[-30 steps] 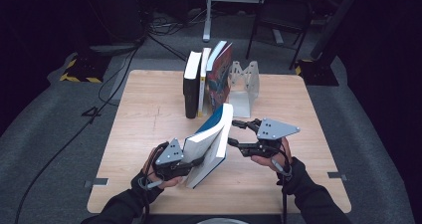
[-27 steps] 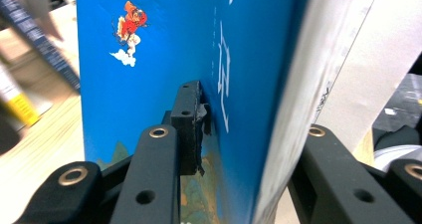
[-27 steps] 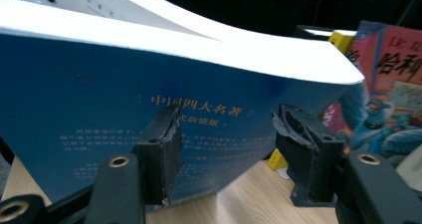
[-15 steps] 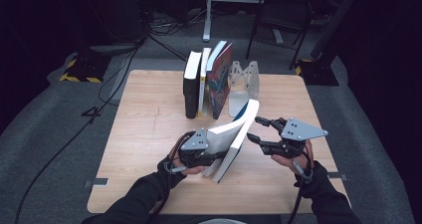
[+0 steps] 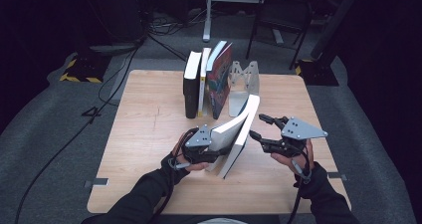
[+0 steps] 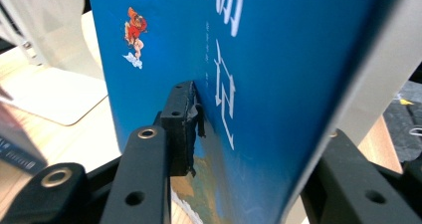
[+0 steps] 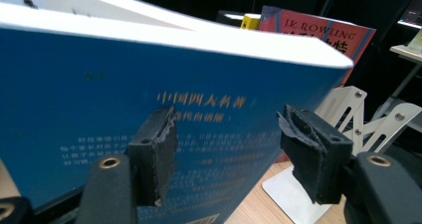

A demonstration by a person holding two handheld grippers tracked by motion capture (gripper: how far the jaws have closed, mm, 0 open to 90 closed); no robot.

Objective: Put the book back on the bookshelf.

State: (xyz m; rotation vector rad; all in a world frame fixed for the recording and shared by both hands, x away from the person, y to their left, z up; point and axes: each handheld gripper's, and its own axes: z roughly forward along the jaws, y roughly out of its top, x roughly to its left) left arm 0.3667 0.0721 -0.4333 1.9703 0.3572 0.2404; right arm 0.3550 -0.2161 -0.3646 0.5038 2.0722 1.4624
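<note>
A thick book with a blue cover (image 5: 240, 119) stands tilted on its lower edge at the middle of the table (image 5: 149, 114), its top leaning toward the back right. My left gripper (image 5: 219, 147) is shut on its lower part; its jaws have just been opening a little, with the book still between them. In the left gripper view one pad (image 6: 183, 129) lies against the blue cover (image 6: 278, 59). My right gripper (image 5: 260, 127) stands open just right of the book, and its jaws have just been widening. In the right gripper view my right gripper (image 7: 231, 149) faces the back cover (image 7: 99, 94).
Three books stand upright at the back: a black one (image 5: 191, 84), a white one (image 5: 204, 79) and a red-covered one (image 5: 222, 77). A white metal bookend (image 5: 246, 77) stands just to their right. The red book (image 7: 323, 35) and the bookend (image 7: 358, 114) lie beyond the blue book.
Both hands and the blue book have shifted to the right across the table over the last second. The book stands a bit more upright, and the right gripper sits farther right.
</note>
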